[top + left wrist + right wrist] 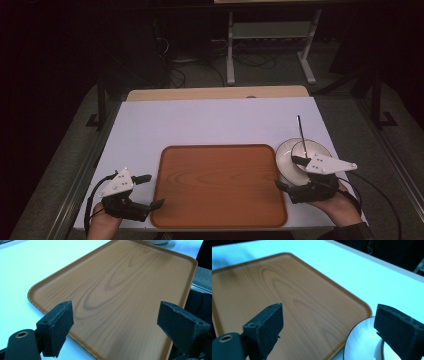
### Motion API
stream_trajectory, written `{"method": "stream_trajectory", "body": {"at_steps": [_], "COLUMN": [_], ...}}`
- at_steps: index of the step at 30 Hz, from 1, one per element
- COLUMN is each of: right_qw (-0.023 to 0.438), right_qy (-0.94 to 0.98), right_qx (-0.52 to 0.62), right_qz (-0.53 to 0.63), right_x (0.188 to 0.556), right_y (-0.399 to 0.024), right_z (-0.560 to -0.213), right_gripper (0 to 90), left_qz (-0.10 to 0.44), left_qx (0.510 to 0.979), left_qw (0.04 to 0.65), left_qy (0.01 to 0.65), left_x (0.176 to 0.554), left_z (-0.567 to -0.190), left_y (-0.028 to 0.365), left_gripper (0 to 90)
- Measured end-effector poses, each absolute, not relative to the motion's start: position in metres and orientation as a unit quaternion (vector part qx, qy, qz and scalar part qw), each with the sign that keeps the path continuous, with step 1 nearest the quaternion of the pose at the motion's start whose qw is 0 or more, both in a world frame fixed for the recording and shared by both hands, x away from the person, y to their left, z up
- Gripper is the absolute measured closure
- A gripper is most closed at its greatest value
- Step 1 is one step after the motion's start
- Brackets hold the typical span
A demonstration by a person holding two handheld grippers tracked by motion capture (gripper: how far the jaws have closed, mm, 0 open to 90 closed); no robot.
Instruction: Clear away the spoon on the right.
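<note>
Open table, one cluster at the right

The flat wood-grain brown tray (219, 185) lay bare, leaving free passage across it; the white tabletop (210, 122) beyond was open; the round white plate (290, 155) with a thin metal utensil (300, 131) crowded the tray's right edge.

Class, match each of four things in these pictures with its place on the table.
Things:
1. wooden tray
2. white plate
3. left gripper
4. thin rod

Places:
A. near the tray's left front corner
B. middle of the white table
C. just right of the tray
D. from the plate towards the far edge

Pairs: 1-B, 2-C, 3-A, 4-D
</note>
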State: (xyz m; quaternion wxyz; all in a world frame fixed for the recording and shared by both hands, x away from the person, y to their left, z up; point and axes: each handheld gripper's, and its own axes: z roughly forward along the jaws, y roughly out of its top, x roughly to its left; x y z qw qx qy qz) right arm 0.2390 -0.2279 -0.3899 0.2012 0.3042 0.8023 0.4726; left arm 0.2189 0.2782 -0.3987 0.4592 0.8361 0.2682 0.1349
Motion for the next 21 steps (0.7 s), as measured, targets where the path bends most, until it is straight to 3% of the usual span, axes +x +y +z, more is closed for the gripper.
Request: {"method": "stream_trajectory", "body": {"at_steps": [21], "right_qw": [0.192], "right_qy": [0.801], "right_qx": [0.305], "right_qz": [0.478], "right_x": [0.263], "right_y": [-0.222], "right_z": [-0.385], "right_gripper": [8.0], "left_qz": [0.142], "left_qx": [0.833], "left_qw": [0.459], "left_qy": [0.275], "left_x": [0.217], "left_z": [-0.397], "left_y": [0.282], "left_gripper": [13.0]}}
